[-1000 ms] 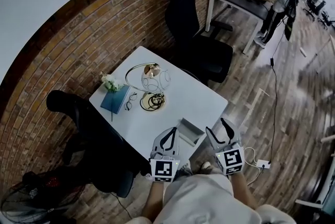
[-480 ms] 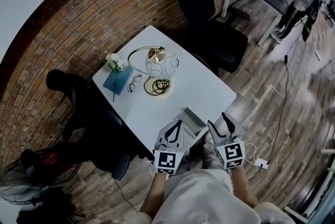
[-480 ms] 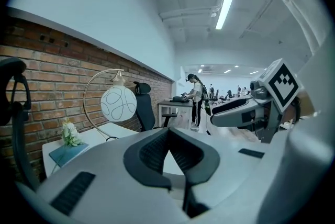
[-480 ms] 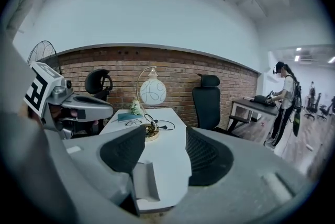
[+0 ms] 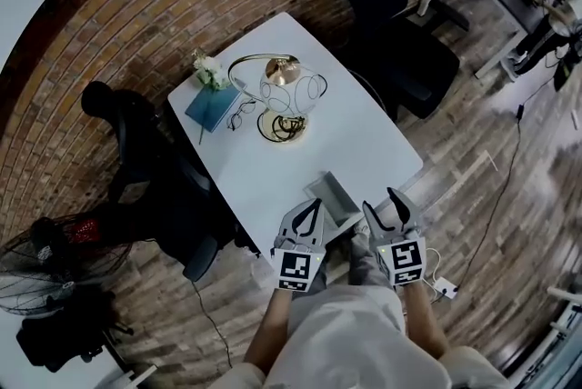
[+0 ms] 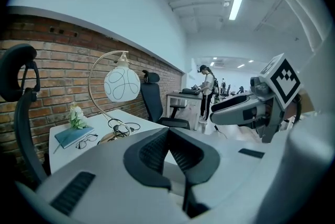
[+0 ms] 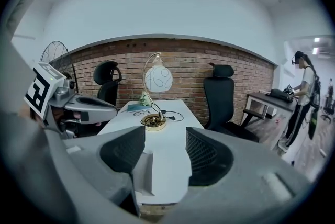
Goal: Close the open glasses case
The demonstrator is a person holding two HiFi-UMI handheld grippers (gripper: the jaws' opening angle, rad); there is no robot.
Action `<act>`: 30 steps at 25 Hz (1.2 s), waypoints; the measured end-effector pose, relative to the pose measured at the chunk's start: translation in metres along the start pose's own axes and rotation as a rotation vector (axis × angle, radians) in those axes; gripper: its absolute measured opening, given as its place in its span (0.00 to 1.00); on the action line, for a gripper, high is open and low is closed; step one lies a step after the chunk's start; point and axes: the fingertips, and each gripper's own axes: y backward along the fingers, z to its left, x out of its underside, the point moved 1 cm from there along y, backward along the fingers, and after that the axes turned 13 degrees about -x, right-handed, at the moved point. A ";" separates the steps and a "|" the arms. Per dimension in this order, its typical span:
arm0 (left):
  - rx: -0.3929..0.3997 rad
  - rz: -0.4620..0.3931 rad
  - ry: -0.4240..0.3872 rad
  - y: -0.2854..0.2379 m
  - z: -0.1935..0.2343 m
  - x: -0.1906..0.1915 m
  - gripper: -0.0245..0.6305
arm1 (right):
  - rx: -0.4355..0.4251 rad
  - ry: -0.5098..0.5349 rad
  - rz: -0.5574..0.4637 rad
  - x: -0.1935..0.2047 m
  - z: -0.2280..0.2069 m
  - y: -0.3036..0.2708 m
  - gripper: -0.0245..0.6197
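The open glasses case [image 5: 331, 199], a pale grey box with its lid up, lies at the near edge of the white table [image 5: 364, 142]. My left gripper [image 5: 313, 206] is shut on nothing, its tips just at the case's near left side. My right gripper [image 5: 382, 202] is open and empty, off the table's edge to the right of the case. In the right gripper view the case [image 7: 142, 172] shows low between the open jaws of the right gripper [image 7: 165, 136]. In the left gripper view the left gripper [image 6: 168, 131] hides most of the case.
On the table's far part stand a globe lamp [image 5: 293, 91] with a gold base and coiled cord, a blue notebook [image 5: 212, 104], a pair of glasses [image 5: 241, 113] and small flowers [image 5: 209, 69]. Black office chairs stand at the left [image 5: 145, 160] and far side [image 5: 405, 51]. A fan [image 5: 45, 255] is on the floor.
The head view has shifted, so the table sits higher and more central. Both grippers stay at the near table edge by the case, the left one slightly closer to it.
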 end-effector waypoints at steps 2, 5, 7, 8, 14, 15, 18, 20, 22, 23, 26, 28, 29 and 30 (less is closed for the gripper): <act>-0.014 0.016 0.006 -0.004 -0.001 0.005 0.04 | -0.018 0.001 0.009 0.003 -0.004 -0.005 0.42; -0.028 0.034 0.015 -0.009 -0.003 0.014 0.04 | -0.039 0.001 0.021 0.007 -0.008 -0.011 0.42; -0.036 0.046 0.021 -0.012 -0.004 0.020 0.04 | -0.048 0.008 0.031 0.013 -0.011 -0.015 0.42; -0.040 0.052 0.023 -0.013 -0.005 0.024 0.04 | -0.055 0.009 0.036 0.015 -0.011 -0.017 0.42; -0.058 0.089 0.027 -0.018 -0.011 0.043 0.04 | -0.096 0.007 0.080 0.033 -0.014 -0.027 0.42; -0.062 0.094 0.027 -0.020 -0.013 0.046 0.04 | -0.102 0.007 0.087 0.035 -0.015 -0.029 0.42; -0.070 0.109 0.032 -0.022 -0.017 0.053 0.04 | -0.119 0.008 0.106 0.043 -0.018 -0.033 0.42; -0.075 0.118 0.037 -0.024 -0.020 0.058 0.04 | -0.130 0.010 0.118 0.048 -0.020 -0.035 0.42; -0.080 0.129 0.041 -0.026 -0.022 0.064 0.04 | -0.143 0.013 0.132 0.054 -0.021 -0.038 0.42; -0.083 0.136 0.043 -0.027 -0.023 0.067 0.04 | -0.149 0.014 0.140 0.057 -0.021 -0.039 0.42; -0.089 0.156 0.049 -0.031 -0.027 0.076 0.04 | -0.166 0.017 0.161 0.065 -0.024 -0.044 0.42; -0.095 0.165 0.058 -0.033 -0.030 0.081 0.04 | -0.176 0.018 0.171 0.070 -0.026 -0.047 0.42; -0.099 0.168 0.062 -0.034 -0.031 0.083 0.04 | -0.181 0.017 0.175 0.071 -0.027 -0.048 0.42; -0.102 0.172 0.065 -0.035 -0.032 0.085 0.04 | -0.187 0.013 0.176 0.072 -0.027 -0.050 0.42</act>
